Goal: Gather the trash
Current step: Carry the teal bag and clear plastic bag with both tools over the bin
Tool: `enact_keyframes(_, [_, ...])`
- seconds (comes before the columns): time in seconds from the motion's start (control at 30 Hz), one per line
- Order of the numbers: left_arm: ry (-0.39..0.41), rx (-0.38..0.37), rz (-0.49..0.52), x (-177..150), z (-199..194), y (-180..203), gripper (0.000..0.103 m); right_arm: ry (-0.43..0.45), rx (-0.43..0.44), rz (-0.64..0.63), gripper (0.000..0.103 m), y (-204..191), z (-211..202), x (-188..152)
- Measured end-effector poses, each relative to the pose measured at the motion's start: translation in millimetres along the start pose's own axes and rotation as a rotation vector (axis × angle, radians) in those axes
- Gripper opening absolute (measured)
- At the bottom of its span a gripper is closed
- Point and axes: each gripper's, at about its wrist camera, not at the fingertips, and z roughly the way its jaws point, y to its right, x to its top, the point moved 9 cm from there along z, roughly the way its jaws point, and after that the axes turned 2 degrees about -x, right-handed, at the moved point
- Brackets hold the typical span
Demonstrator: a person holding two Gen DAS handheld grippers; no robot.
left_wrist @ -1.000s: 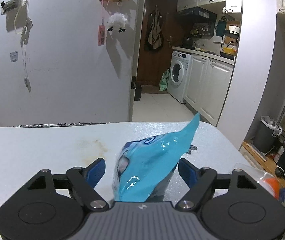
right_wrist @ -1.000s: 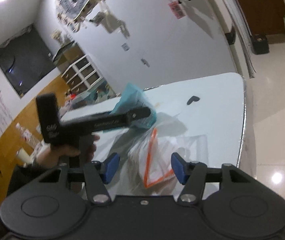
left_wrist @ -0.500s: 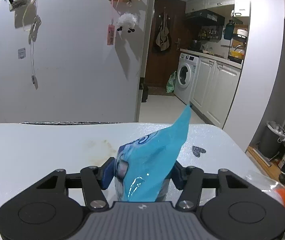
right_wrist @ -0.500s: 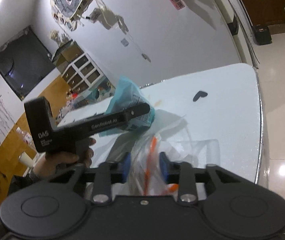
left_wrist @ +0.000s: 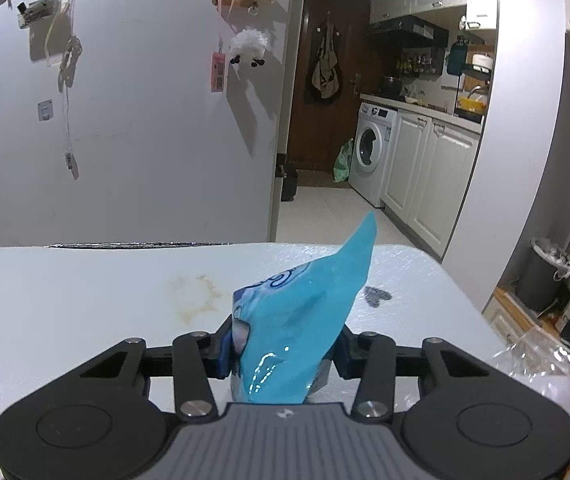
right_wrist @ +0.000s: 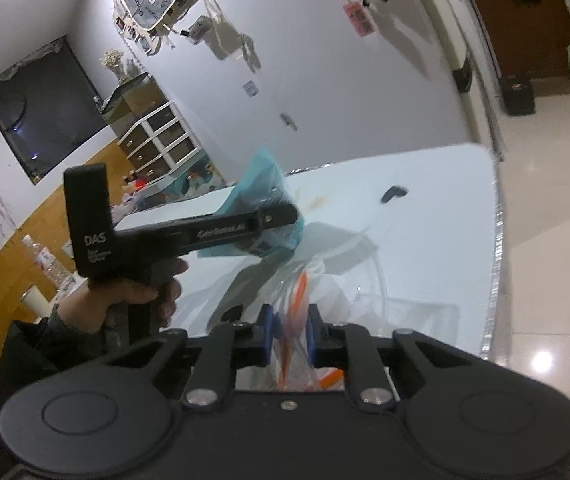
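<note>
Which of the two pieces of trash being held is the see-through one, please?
The clear plastic bag with orange trim, pinched in the right gripper. The blue wrapper in the left gripper is opaque.

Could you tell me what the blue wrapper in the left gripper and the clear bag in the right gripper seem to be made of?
Blue wrapper: likely thin glossy plastic film; bright highlights, creases. Clear bag: thin transparent plastic with orange trim, apparently; the table shows through it.
</note>
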Motion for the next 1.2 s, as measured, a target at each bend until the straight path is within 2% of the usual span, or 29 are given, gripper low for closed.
enact_keyframes(0.2, [0.012,0.024,-0.017,-2,-25,9,0.047,0.037,-0.076,-0.059,0.016,3,-28,5])
enact_keyframes(0.73, [0.058,0.055,-0.019,-13,-96,43,0.047,0.133,-0.189,-0.139,0.014,2,-89,0])
enact_keyframes(1.2, [0.073,0.039,0.006,-45,-148,109,0.047,0.207,-0.296,-0.223,0.014,-5,-156,-24])
